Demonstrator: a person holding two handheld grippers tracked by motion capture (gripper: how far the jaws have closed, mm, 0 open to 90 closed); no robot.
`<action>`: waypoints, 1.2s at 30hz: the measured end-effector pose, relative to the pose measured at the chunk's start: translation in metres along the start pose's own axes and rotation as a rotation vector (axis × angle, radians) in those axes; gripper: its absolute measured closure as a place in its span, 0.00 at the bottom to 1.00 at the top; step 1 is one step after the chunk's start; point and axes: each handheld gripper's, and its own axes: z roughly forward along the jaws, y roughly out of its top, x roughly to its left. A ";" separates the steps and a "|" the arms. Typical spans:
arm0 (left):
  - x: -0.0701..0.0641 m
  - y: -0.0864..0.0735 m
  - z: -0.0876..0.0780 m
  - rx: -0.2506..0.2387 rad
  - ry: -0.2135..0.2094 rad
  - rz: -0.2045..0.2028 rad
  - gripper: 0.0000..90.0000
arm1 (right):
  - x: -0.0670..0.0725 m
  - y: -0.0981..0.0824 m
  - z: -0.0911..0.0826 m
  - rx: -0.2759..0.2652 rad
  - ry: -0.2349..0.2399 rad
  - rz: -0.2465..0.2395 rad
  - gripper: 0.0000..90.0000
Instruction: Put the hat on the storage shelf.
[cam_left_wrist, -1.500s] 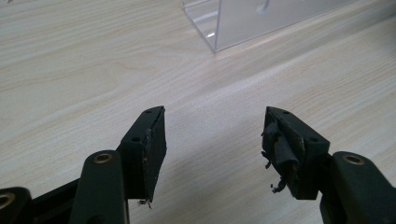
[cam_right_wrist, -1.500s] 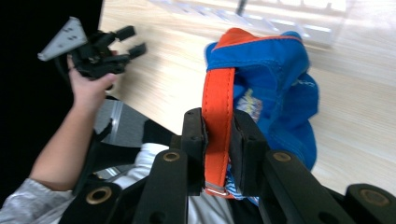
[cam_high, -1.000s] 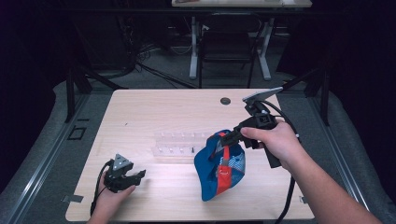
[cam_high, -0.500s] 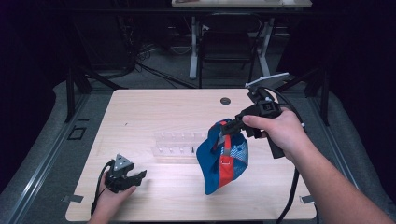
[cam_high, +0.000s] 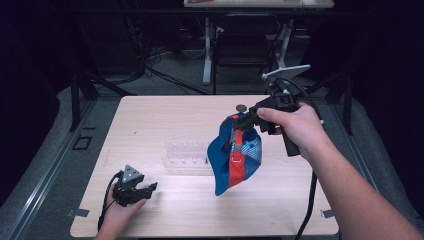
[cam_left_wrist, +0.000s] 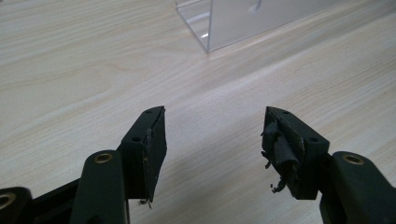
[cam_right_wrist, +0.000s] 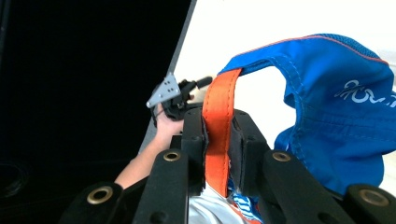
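Observation:
A blue cap with an orange strap hangs in the air over the right half of the table. My right gripper is shut on that strap, jaws pressed on both sides of it. The blue fabric drapes to the right of the jaws. My left gripper rests low near the table's front left, held in a hand, jaws apart with nothing between them. A clear plastic rack stands at the table's middle, its corner ahead of the left jaws.
A small dark round object lies near the far edge of the wooden table. Metal stand legs rise behind the table. Dark floor surrounds the table on all sides.
My right gripper has lifted the cap up and away from the table, toward the far right. The left gripper has stayed in place.

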 end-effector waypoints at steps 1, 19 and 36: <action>0.000 0.000 0.000 0.002 -0.001 0.000 0.45 | 0.000 0.002 -0.001 -0.003 0.005 0.000 0.86; -0.005 0.001 0.002 0.009 -0.012 0.034 0.49 | 0.004 0.031 0.010 -0.062 0.023 0.024 0.86; -0.005 0.002 0.003 0.007 -0.014 0.035 0.49 | 0.008 0.058 0.026 -0.121 -0.010 0.045 0.86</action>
